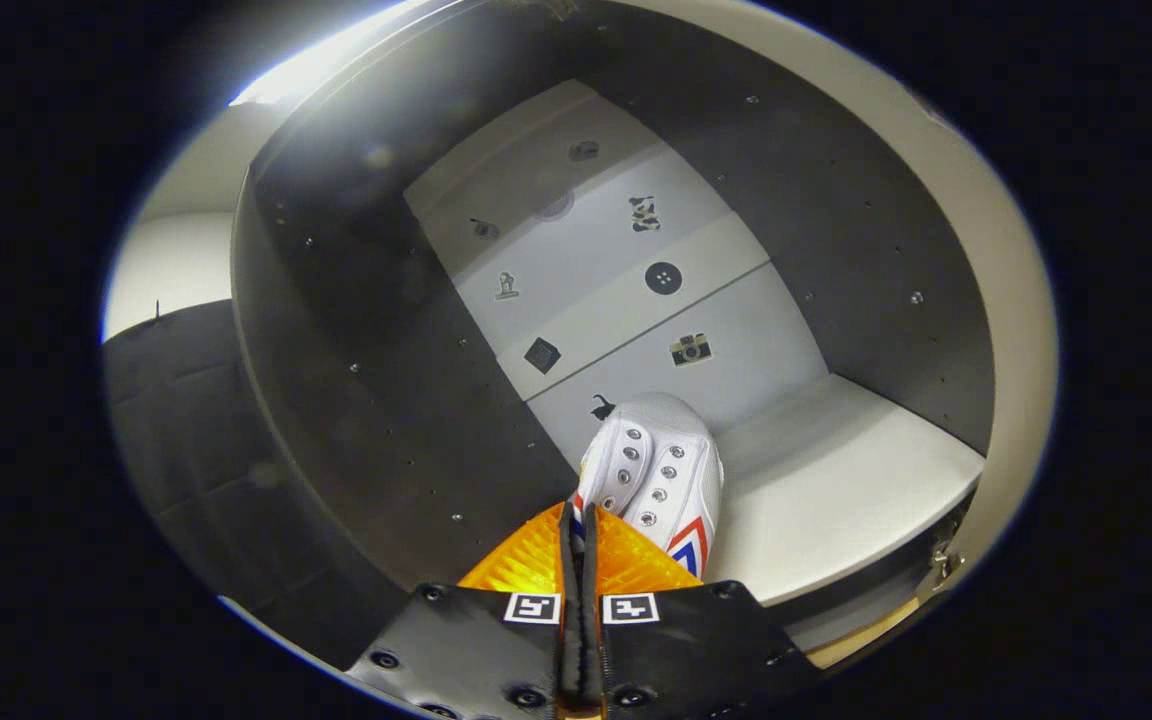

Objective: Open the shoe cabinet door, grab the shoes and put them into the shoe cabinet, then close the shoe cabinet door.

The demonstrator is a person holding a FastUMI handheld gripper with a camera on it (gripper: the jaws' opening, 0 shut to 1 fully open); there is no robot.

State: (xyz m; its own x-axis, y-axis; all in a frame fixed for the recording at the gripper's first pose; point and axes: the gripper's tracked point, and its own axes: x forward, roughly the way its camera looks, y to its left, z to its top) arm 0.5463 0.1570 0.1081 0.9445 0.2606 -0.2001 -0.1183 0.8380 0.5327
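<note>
A white shoe with metal eyelets and a red and blue chevron on its side points into the open shoe cabinet. My gripper holds it by the heel end: the two orange fingers stand almost together, pinching a thin edge of the shoe between them. The shoe's toe reaches over the white shelf toward the back panel. The part of the shoe behind the fingers is hidden.
Dark side walls close the compartment in on both sides. The pale back panel carries several small dark stickers. A metal hinge sits at the cabinet's front edge beside the shelf. To the left of the cabinet is black cloth.
</note>
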